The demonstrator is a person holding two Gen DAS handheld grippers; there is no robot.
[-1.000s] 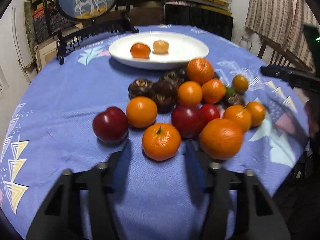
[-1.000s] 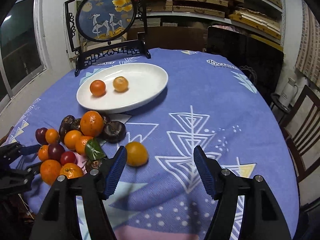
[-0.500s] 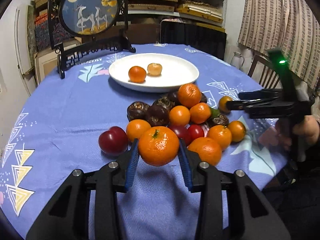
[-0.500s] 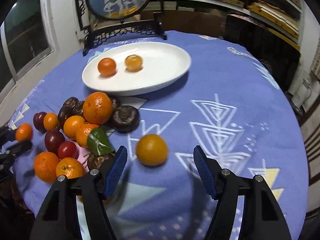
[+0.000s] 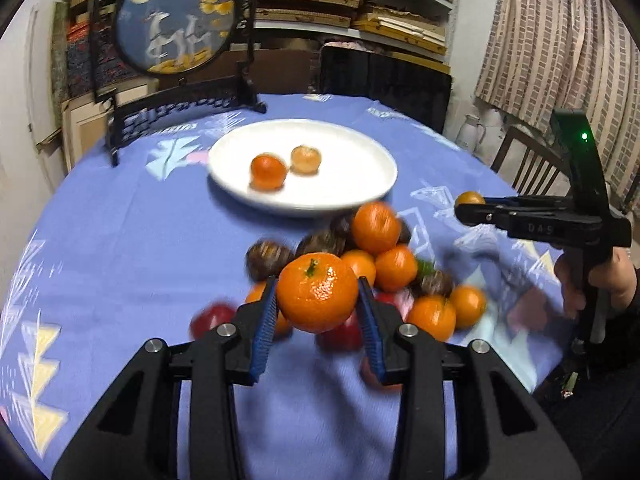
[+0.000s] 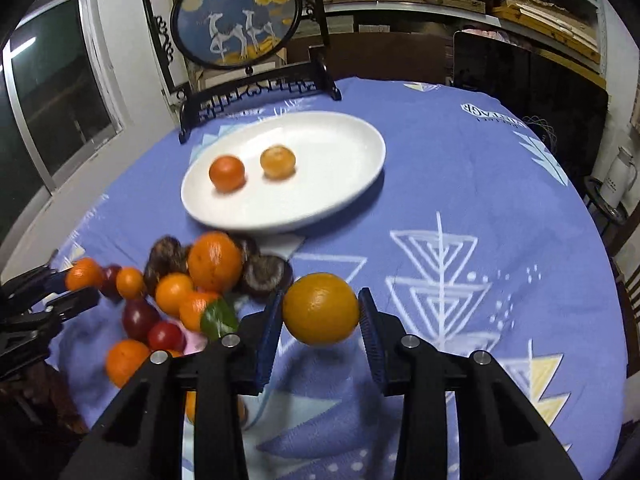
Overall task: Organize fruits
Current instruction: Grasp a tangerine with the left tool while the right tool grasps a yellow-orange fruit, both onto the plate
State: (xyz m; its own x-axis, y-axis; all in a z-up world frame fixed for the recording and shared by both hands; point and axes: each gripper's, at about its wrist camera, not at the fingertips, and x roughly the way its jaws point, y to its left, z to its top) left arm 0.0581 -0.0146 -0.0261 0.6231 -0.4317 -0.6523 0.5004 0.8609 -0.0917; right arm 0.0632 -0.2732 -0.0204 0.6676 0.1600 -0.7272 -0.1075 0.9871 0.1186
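**Both claws carry fruit above the tabletop**

Left claw [image 5: 318, 312] is clamped on a tangerine [image 5: 317, 293] with a green stem nub on top, its blue-padded fingers [image 5: 264, 330] pressing each side of the fruit. The tangerine is lifted clear of the heap of fruit [image 5: 376, 264] that lies on the blue patterned tabletop [image 5: 120, 248] behind it: oranges, dark red plums and brown, wrinkled fruits, much of it blurred. Right claw [image 6: 320, 320] grips a yellow-orange orange [image 6: 321, 309] between its own blue pads, held above the cloth with a shadow under it, just right of the same heap [image 6: 188, 288], where a green leaf [image 6: 218, 318] shows among the fruit.

Beyond the heap sits a white plate [image 5: 360, 184], close to the nearest fruits of the pile. On it lie two small fruits side by side: a deeper orange one [image 5: 268, 171] on the left and a paler one [image 5: 306, 159] on the right, near each other; whether they touch is unclear.

In the left wrist view the right claw appears at the far right, held by a hand [image 5: 600, 280], with its orange showing at the tip. A round painted screen [image 6: 236, 16] on a dark stand rests at the far edge of the tabletop, behind the plate.
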